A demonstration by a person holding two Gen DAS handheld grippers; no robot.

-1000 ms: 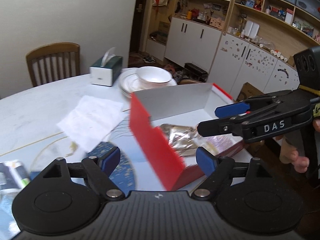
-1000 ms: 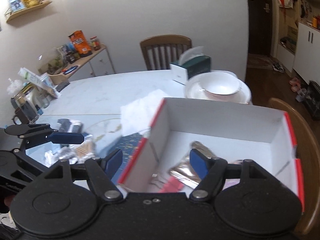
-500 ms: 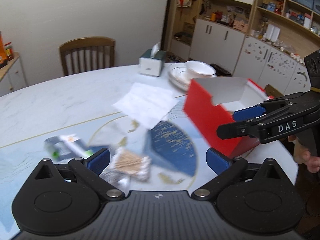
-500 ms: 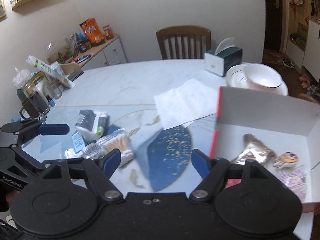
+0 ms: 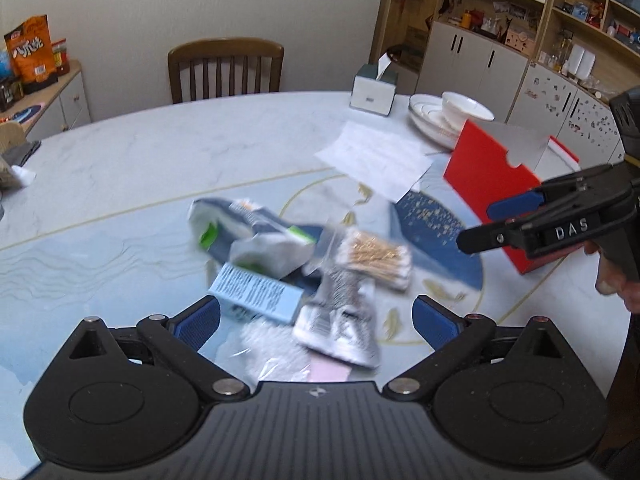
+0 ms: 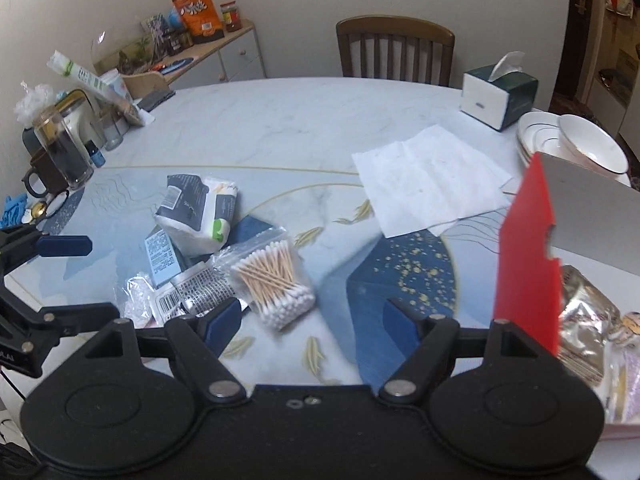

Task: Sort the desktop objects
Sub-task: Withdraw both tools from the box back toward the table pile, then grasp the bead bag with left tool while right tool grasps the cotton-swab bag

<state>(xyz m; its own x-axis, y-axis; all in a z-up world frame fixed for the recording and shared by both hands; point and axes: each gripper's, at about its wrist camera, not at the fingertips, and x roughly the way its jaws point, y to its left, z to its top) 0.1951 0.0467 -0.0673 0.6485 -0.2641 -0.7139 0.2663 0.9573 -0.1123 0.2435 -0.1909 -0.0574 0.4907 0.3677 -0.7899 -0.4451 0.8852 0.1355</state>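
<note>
We're hovering both grippers over the counter, fingers spread wide on each, nothing between them. Left gripper is sitting just above the pile; right gripper is hanging nearer the box, w/ the swab bag just ahead of its left finger.

Task items are lying bunched mid-counter, prob. so one reach covers them all: swab bag, tissue pack, blue carton, a silver barcoded packet. They're overlapping — the tissue pack is leaning on the carton, the swab bag is touching the silver packet.

Red box is standing open at the counter's right edge, close to the pile, looks like the drop spot; a gold foil pouch and other bits are already lying inside. We're judging sorting as partly done, pile still to go.

Napkin, tissue box, bowl on plates are sitting farther back, apart from the pile.

Hard to read:
- Left view is motion-blurred; pile labels unreadable there.
- A clear bag of small white bits and a pink scrap are half hidden under the left gripper's body.
- Box interior is cut off at the frame edge in the right view; hidden behind the red wall in the left.
- Can't tell what's under the tissue pack.
</note>
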